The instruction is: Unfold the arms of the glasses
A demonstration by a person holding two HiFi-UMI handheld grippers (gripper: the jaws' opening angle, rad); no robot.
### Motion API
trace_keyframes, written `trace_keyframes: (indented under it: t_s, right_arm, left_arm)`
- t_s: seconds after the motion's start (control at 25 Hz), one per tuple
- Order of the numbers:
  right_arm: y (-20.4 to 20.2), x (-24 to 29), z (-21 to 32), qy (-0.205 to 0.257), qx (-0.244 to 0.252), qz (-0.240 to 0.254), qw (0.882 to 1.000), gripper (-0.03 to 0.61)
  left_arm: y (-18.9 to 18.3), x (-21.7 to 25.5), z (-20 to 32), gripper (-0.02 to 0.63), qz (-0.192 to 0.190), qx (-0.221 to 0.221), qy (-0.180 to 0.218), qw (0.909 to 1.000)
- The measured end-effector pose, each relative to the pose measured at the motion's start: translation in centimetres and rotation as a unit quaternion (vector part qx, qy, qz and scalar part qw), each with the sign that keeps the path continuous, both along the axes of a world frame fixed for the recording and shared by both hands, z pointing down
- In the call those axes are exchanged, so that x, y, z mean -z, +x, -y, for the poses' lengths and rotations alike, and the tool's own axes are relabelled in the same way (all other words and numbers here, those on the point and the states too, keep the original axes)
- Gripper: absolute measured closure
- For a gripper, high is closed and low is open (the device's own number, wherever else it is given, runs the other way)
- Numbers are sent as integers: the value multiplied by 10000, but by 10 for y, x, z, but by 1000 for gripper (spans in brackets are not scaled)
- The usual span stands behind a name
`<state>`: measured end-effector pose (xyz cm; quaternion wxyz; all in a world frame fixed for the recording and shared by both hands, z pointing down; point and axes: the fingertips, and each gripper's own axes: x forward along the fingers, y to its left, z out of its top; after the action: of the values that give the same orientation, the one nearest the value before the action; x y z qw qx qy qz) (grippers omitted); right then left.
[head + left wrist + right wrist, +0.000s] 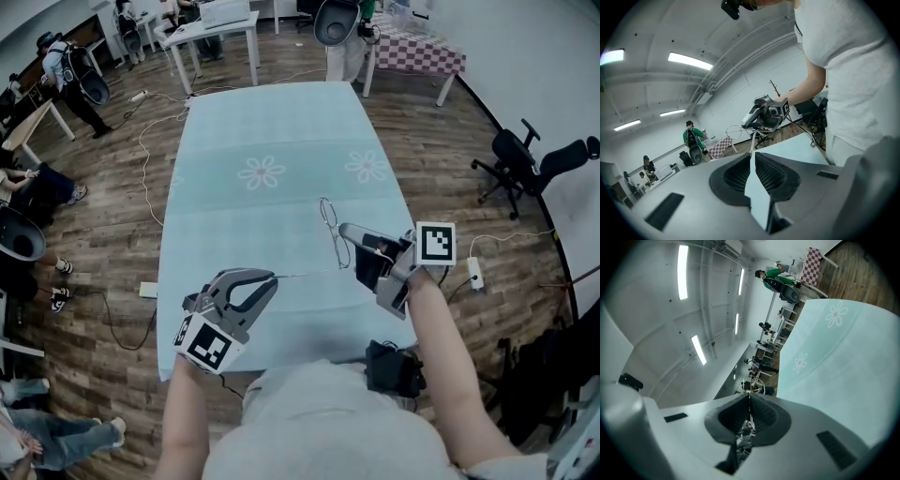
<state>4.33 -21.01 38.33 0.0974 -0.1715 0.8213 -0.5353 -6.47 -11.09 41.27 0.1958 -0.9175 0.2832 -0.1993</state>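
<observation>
One pair of wire-framed glasses [328,216], just right of centre. Two hand-held tongs: the left tongs [270,278] below centre and the right tongs [347,230] right of centre. Each carries one marker cube, so two cubes: left cube [208,344], right cube [435,243]. One tabletop [262,122] under a pale blue cloth with two clear daisy prints [262,172]. Two more tables along the top edge: one white table [211,33] and one checked-cloth table [422,52]. One black office chair [525,159] at the right edge.
</observation>
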Motion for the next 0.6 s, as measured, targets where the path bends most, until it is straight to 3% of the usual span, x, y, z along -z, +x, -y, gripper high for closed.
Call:
trace_keyframes:
  t_s: [0.36, 0.6]
  right_arm:
    - [4, -5, 3, -116, -201, 9, 9997, 566]
    - [-4, 0, -4, -134, 46, 247, 9996, 566]
  left_arm:
    - [13, -4, -18, 572, -83, -376, -259, 9989]
    - [3, -6, -12, 572, -234, -145, -249, 9993]
